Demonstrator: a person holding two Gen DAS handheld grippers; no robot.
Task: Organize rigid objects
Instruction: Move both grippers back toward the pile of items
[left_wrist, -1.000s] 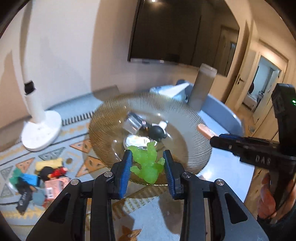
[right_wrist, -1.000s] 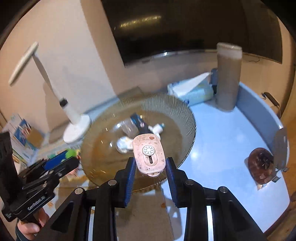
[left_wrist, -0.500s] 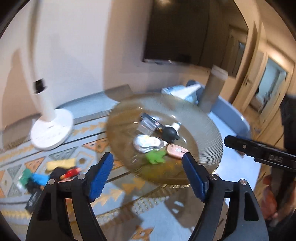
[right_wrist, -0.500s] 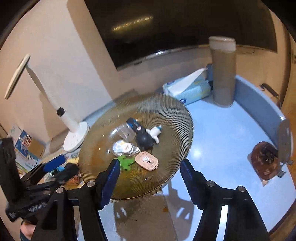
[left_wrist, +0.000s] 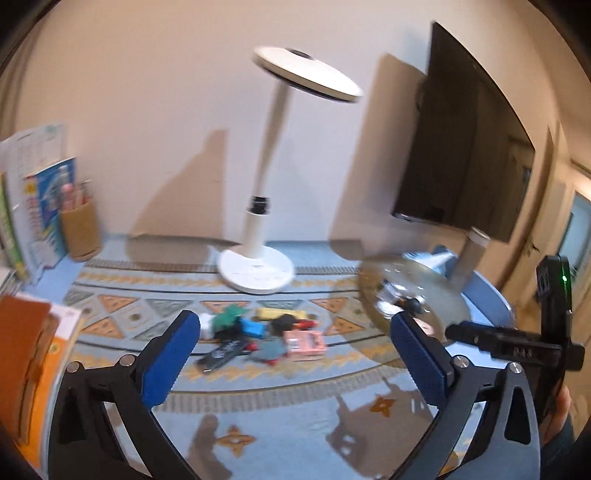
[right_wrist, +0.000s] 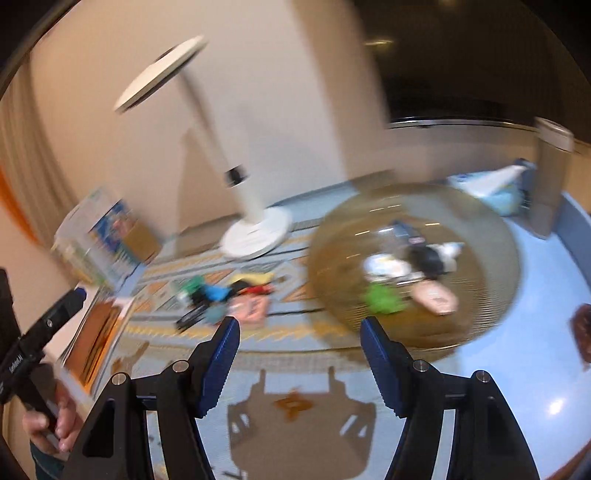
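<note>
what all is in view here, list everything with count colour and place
glass bowl: 1, amber ribbed, right on the table
green toy: 1, in bowl, near side
pink oval item: 1, in bowl beside green toy
other bowl items: several, black, white, blurred
toy pile: several, mixed colours, on patterned mat left of bowl
desk lamp: 1, white, behind the pile
tissue pack: 1, blue-white, behind bowl
cylinder: 1, grey-brown, far right
left gripper: blue pads, jaws opening, nothing between
right gripper: blue pads, open, nothing held
</note>
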